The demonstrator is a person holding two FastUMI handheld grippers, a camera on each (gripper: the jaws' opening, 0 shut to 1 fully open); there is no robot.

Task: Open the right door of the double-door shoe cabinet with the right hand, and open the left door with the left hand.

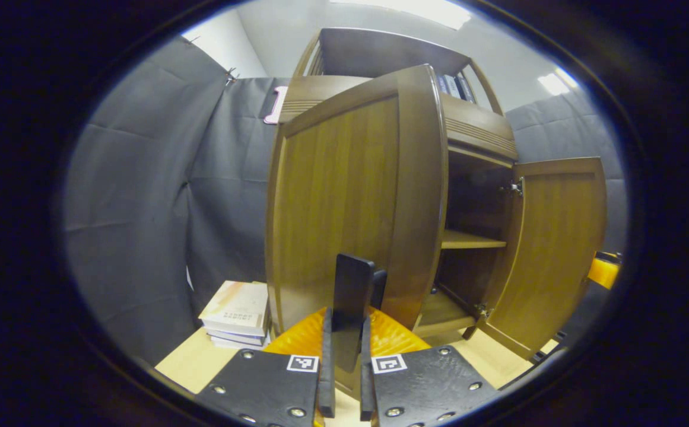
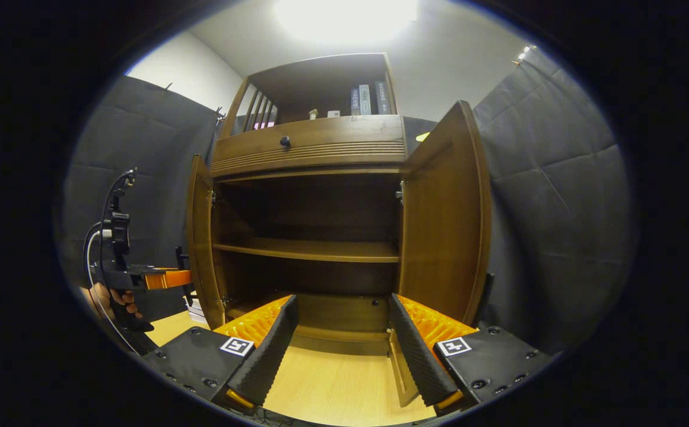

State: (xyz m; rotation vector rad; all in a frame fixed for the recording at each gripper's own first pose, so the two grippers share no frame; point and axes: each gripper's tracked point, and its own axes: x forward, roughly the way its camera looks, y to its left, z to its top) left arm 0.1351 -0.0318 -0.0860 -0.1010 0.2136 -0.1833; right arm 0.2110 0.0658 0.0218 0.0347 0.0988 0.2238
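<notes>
The shoe cabinet (image 2: pixel 314 148) stands centre frame in the right gripper view with both doors swung out: the left door (image 2: pixel 200 237) edge-on at the left, the right door (image 2: pixel 442 219) wide open at the right. The right gripper (image 2: pixel 341 341) hangs low in front of the opening, jaws spread and empty. In the left gripper view, the left gripper (image 1: pixel 344 332) has its jaws nearly pressed together on a dark handle (image 1: pixel 353 290) of the left door (image 1: pixel 344 201), which fills the middle of the frame; I cannot tell whether both fingers truly press on it. The risk, I judge, is pulling further: the door looks near its limit, and forcing it could strain the hinges or push the door into the stack of books (image 1: pixel 238 314) on the surface at lower left. A slanted release could also let the handle snag. The hinges are small and hard to read, the lower cabinet interior is dark, and the hand (image 2: pixel 116 302) holding the left gripper is partly cut off.
</notes>
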